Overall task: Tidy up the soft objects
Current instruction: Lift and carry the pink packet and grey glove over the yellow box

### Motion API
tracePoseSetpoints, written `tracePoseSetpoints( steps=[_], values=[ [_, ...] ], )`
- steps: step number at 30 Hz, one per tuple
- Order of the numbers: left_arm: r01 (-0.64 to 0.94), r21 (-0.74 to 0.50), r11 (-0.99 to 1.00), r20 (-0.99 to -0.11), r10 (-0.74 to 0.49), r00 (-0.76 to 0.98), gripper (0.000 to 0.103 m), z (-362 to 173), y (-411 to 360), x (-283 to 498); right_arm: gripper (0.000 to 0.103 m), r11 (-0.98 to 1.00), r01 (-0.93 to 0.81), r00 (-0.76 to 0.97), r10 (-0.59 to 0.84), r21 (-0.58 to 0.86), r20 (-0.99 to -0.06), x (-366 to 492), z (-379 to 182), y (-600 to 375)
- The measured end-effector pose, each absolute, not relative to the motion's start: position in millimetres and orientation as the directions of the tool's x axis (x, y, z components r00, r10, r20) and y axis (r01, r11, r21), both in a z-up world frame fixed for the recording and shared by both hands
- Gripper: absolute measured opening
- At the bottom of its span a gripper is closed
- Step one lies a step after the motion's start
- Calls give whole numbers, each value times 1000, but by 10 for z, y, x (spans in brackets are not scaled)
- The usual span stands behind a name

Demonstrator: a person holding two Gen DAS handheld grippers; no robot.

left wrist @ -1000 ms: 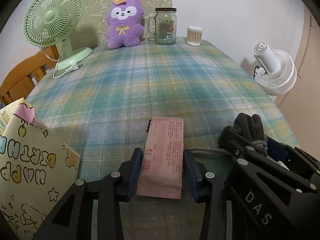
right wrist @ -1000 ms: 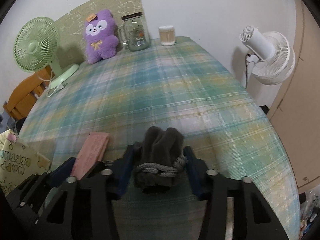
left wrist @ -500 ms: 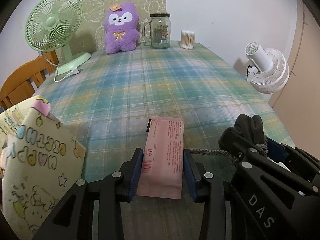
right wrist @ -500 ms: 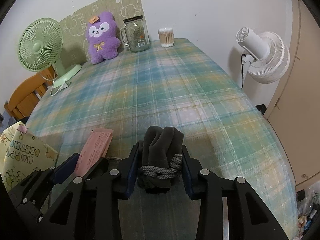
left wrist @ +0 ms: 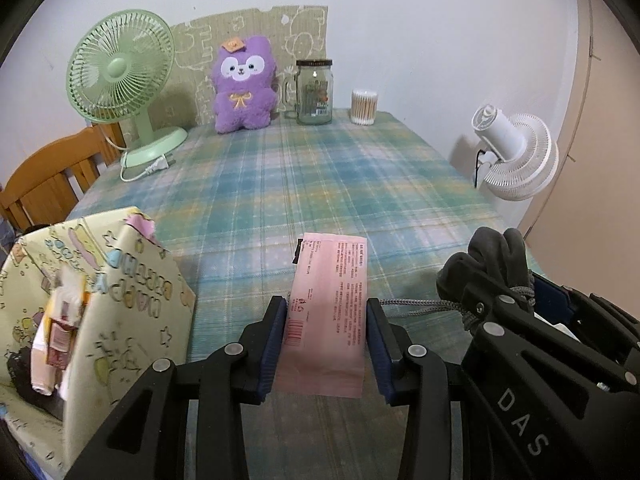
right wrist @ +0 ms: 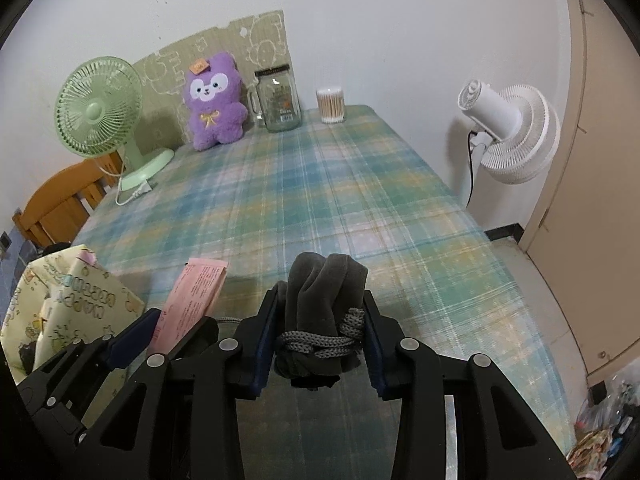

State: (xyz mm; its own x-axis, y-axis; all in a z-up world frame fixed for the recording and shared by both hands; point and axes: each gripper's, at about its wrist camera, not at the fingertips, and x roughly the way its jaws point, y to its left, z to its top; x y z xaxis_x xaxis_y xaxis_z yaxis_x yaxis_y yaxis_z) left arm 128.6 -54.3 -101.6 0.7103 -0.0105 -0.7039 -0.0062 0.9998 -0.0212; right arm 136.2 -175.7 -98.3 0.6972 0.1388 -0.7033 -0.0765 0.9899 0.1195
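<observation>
Our left claw (left wrist: 327, 344) pinches a pink packet (left wrist: 326, 312) by its long sides, pads pressed against both edges. The packet's long axis runs straight along the claw's fingers, its far end pointing away toward the purple plush (left wrist: 243, 84) at the back of the desk (left wrist: 320, 168). Our right claw (right wrist: 320, 344) is clamped on a dark grey drawstring pouch (right wrist: 322, 304), bunched mouth pointing forward and up, its grey cord (right wrist: 320, 340) knotted across the middle. Both things are held above the near edge of the plaid desk. A yellow birthday gift bag (left wrist: 120, 312) stands open just left of the packet.
</observation>
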Motion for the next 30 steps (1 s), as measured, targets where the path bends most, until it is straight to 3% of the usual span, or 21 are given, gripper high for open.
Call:
tracePoseSetpoints(
  steps=[30],
  values=[
    [18,-5,1000,-564,-17,825,40,-122,-486,597,42,989,-107,826,147,105,-544,580,-28,-1731]
  ],
)
